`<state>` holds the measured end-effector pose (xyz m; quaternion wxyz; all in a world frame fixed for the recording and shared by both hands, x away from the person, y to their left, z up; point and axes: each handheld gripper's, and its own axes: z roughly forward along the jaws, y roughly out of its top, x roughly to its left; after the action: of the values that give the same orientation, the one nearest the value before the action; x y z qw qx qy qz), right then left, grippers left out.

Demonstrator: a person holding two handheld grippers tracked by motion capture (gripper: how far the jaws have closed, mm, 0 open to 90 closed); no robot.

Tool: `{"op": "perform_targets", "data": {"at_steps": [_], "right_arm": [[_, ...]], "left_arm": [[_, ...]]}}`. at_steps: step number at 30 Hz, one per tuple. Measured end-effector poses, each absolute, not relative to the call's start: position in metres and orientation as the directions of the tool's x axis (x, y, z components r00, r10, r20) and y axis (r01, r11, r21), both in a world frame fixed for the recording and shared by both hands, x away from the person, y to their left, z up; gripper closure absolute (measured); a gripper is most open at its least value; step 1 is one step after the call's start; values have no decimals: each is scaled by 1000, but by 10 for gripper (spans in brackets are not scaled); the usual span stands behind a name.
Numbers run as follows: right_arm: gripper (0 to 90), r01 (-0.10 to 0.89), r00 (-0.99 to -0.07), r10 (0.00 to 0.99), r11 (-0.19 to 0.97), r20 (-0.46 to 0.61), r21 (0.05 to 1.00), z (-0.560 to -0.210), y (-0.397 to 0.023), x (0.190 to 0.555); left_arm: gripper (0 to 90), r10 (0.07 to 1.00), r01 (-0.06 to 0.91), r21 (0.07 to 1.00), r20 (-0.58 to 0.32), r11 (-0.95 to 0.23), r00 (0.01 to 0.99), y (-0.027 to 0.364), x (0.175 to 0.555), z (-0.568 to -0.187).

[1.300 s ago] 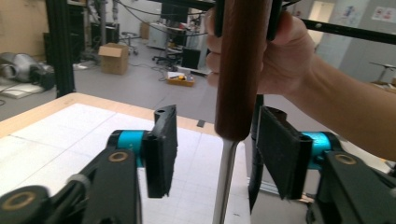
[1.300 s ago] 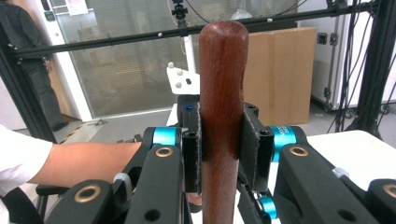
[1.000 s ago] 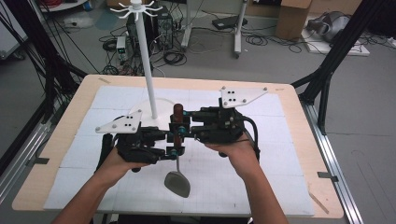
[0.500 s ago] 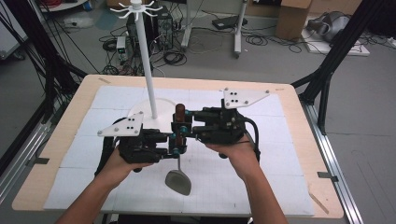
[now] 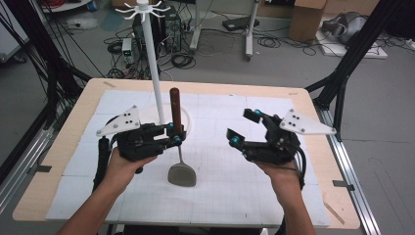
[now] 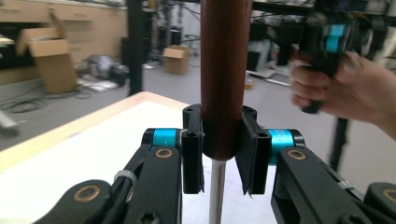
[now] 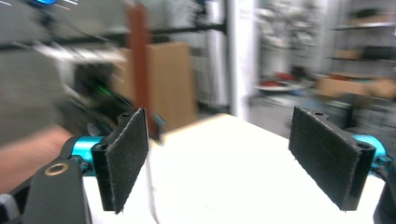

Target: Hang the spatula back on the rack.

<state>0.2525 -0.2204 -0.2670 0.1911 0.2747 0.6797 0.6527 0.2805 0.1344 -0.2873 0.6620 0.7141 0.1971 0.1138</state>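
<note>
Overhead, a wood-edged worktop (image 5: 58, 161) under a white gridded mat is sitting at centre frame, cables littering the floor above. Left of centre, the left gripper (image 5: 174, 134) is clamping the spatula (image 5: 181, 173); the right gripper (image 5: 243, 127) has just been opening, empty. In the left gripper view, pads are squeezing the brown handle. In the right gripper view, blurred shelves are showing between parted pads.
</note>
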Motion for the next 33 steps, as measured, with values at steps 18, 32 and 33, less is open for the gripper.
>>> {"op": "perform_targets", "data": {"at_steps": [18, 32, 33], "right_arm": [[185, 222, -537, 839, 48, 81, 974, -341, -281, 219], [185, 240, -545, 833, 43, 98, 970, -351, -282, 221], [185, 241, -545, 833, 41, 100, 970, -351, -281, 221]], "left_arm": [[735, 536, 121, 992, -80, -41, 840, 166, 319, -244], [735, 552, 142, 990, -111, -13, 827, 180, 360, -216], [735, 550, 138, 990, -110, -10, 828, 181, 362, -214]]}}
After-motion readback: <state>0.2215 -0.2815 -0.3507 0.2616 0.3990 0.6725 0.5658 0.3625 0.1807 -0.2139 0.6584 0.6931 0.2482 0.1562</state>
